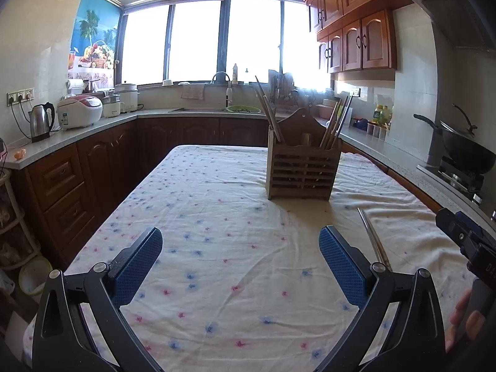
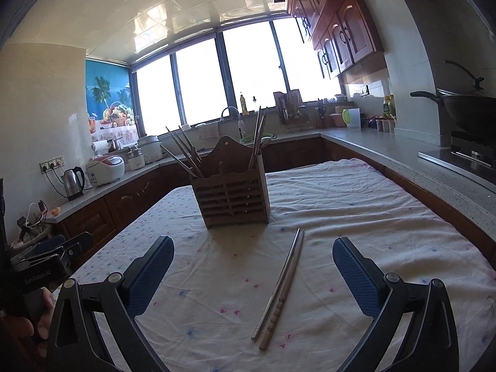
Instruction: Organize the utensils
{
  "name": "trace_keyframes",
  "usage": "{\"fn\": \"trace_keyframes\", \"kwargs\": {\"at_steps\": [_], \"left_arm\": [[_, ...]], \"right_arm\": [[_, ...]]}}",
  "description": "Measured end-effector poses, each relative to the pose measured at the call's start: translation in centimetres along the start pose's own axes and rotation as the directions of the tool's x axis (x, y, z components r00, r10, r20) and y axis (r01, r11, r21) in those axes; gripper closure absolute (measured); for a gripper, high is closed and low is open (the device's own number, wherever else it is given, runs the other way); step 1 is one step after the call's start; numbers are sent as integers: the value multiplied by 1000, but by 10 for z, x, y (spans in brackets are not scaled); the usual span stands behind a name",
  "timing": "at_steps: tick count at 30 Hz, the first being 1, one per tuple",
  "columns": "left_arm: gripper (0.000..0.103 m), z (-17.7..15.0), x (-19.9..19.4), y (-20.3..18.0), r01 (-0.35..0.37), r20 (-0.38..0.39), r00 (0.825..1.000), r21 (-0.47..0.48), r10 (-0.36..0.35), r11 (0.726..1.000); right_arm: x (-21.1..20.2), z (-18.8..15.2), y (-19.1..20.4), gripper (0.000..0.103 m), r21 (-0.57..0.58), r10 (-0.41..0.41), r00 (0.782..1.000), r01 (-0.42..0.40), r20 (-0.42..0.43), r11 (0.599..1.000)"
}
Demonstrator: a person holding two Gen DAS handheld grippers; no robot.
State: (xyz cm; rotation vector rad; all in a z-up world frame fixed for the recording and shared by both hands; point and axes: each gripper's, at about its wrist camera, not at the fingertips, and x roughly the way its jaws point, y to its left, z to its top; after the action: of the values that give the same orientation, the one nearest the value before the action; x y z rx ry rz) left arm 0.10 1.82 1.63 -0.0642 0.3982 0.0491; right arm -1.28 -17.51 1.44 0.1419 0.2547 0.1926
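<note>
Right wrist: both hand-held grippers [image 2: 252, 266] [image 1: 240, 260] spread wide, empty; chopsticks [image 2: 280, 288] on tablecloth [image 2: 356, 217].

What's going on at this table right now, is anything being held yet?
Nothing is held. A person holds both grippers over the cloth-covered table. The left gripper and right gripper are both open and empty. A pair of metal chopsticks lies loose on the cloth, between the right gripper's fingers and ahead of them. Behind it stands the wooden utensil holder, already holding several chopsticks. The loose pair has not been picked up yet.
</note>
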Motion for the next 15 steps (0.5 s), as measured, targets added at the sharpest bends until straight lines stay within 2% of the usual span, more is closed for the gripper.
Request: {"fn": "trace_keyframes", "kwargs": {"at_steps": [15], "left_arm": [[0, -14, 1, -10, -40, -4, 999, 54, 40, 998]], "right_arm": [[-8, -6, 4, 0, -40, -13, 1000, 13, 12, 999]]}}
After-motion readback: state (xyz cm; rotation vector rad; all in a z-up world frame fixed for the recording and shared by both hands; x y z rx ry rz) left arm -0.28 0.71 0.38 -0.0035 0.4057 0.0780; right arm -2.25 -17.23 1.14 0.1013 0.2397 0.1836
